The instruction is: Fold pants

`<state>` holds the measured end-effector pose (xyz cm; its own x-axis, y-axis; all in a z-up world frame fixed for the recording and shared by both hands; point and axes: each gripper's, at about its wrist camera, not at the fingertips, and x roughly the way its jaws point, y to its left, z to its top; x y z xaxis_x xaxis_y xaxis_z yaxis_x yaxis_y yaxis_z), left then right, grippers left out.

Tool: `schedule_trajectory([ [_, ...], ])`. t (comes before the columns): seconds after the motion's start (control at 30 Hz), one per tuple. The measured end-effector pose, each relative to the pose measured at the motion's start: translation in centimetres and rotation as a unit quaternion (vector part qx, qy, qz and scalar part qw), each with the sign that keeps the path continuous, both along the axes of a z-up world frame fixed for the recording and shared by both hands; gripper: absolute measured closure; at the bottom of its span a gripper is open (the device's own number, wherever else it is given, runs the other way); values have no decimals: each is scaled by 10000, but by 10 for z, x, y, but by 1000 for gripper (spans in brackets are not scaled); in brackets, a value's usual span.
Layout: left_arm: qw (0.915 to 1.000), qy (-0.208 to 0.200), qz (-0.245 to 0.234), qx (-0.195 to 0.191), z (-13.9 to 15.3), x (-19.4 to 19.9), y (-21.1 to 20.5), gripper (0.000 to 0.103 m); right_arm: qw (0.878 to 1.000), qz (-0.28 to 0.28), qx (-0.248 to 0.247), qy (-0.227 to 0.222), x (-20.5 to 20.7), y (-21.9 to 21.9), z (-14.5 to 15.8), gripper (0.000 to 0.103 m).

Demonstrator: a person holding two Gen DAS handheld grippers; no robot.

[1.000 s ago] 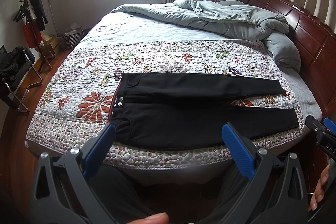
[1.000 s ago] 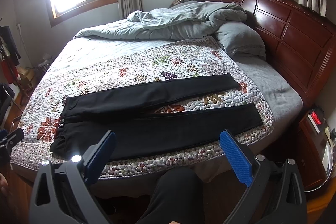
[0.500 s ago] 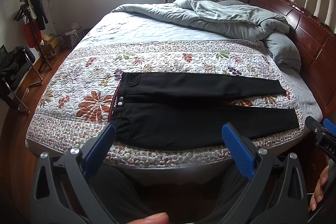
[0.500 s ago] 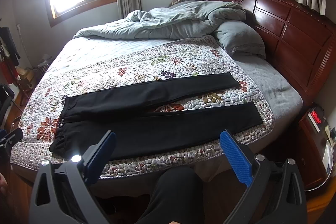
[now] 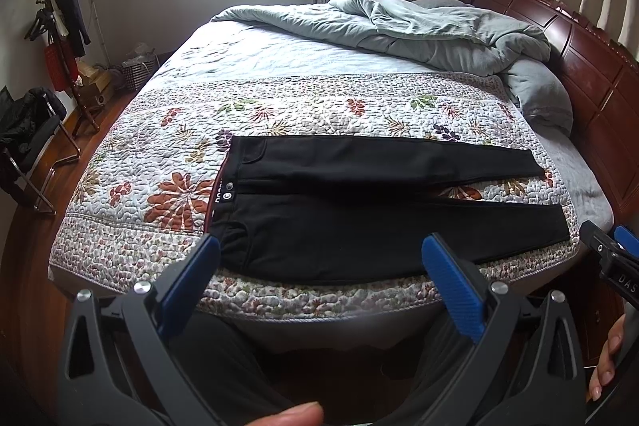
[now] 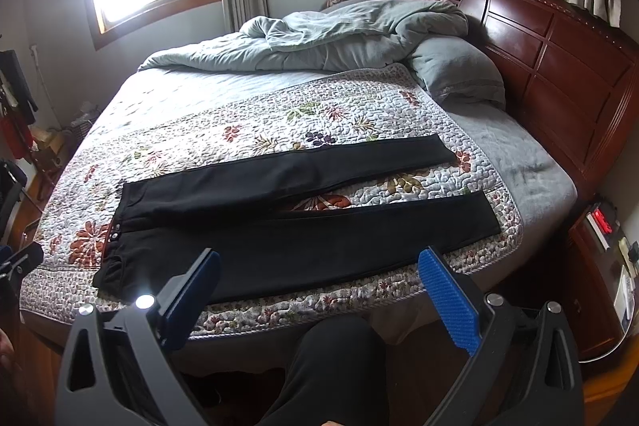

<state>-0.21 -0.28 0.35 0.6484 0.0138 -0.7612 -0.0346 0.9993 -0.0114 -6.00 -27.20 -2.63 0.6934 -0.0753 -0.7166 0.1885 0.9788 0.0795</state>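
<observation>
Black pants (image 5: 359,210) lie flat on the floral quilt (image 5: 159,154), waistband to the left, both legs spread apart and pointing right; they also show in the right wrist view (image 6: 303,226). My left gripper (image 5: 319,258) is open and empty, held off the bed's near edge in front of the waist end. My right gripper (image 6: 319,274) is open and empty, held off the near edge in front of the near leg. The right gripper's tip also shows at the right edge of the left wrist view (image 5: 611,254).
A rumpled grey duvet (image 5: 419,26) and pillow (image 6: 455,74) lie at the back by the wooden headboard (image 6: 559,58). A nightstand (image 6: 603,266) stands right of the bed. A coat rack (image 5: 56,38) and chair (image 5: 32,146) stand at the left. The person's legs (image 6: 331,366) are below.
</observation>
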Motion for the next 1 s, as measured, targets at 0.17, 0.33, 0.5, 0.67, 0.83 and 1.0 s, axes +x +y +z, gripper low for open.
schedule_trajectory([
  [0.17,9999,56,-160,3,-12,13,2,2,9995,317,38,54,13,-4,-7,3],
  [0.33,9810,980,-1396,-931,-98,60,30,2,9918,1260,58,-209,62,-30,-42,3],
  [0.5,9797,1687,-1020,-370,-153,127,99,2,9876,1470,-132,530,113,-57,-96,4],
  [0.67,9810,1728,-676,-565,-165,199,170,3,9842,1411,390,994,150,-86,-126,3],
  [0.83,9668,1768,-745,-1687,-182,270,220,3,9607,2351,898,1171,193,-55,-137,4],
  [1.0,9550,1968,-670,-2114,-217,342,252,3,9381,2951,968,1535,264,-24,-146,4],
])
